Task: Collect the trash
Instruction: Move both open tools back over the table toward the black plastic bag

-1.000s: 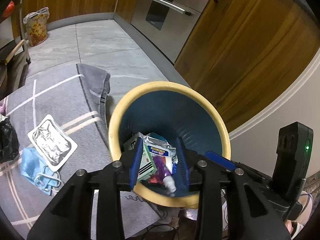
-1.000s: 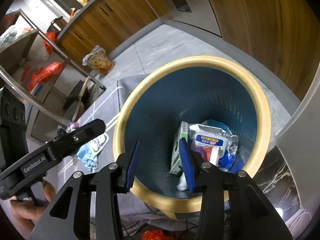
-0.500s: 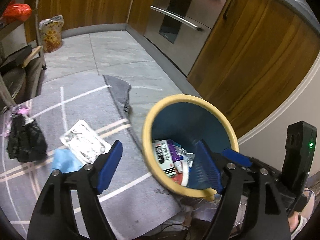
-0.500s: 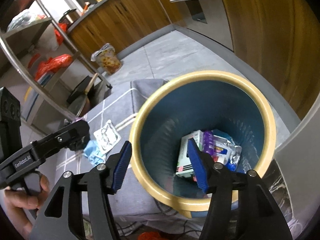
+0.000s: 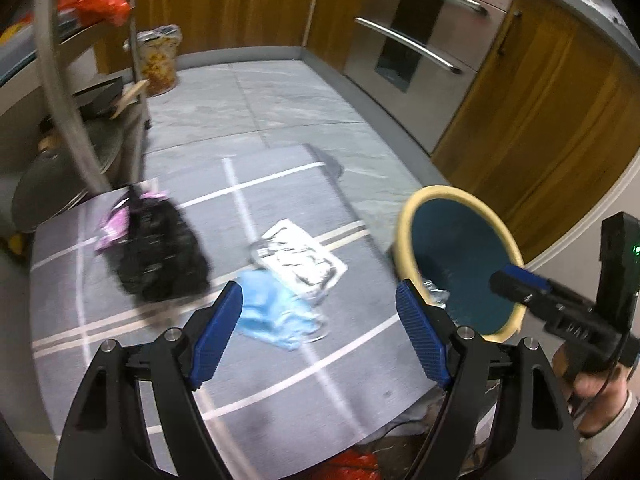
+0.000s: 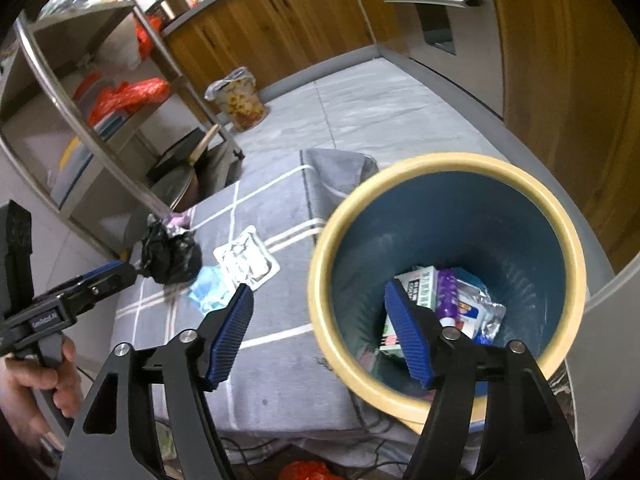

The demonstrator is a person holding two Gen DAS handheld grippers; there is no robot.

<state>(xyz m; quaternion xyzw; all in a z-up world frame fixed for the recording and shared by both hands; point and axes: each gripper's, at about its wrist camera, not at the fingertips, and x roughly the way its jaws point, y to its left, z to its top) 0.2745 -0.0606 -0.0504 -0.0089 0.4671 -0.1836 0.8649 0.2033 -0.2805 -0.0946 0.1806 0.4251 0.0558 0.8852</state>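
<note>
A: Any readable text on my feeds?

B: One item. In my right wrist view, the left hand-held gripper (image 6: 120, 274) has white lettering on its black body, reads roughly "GenRobot.AI", small and partly blurred.

A: Packaging in the bin (image 6: 448, 168)?

B: The green-and-white box (image 6: 420, 288) and the foil packet (image 6: 474, 312) both carry print, but I can't make it out. My left wrist view is motion-blurred, nothing legible.

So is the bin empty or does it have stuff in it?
Not empty. The bin holds a box, a purple tube and wrappers at the bottom.
</note>
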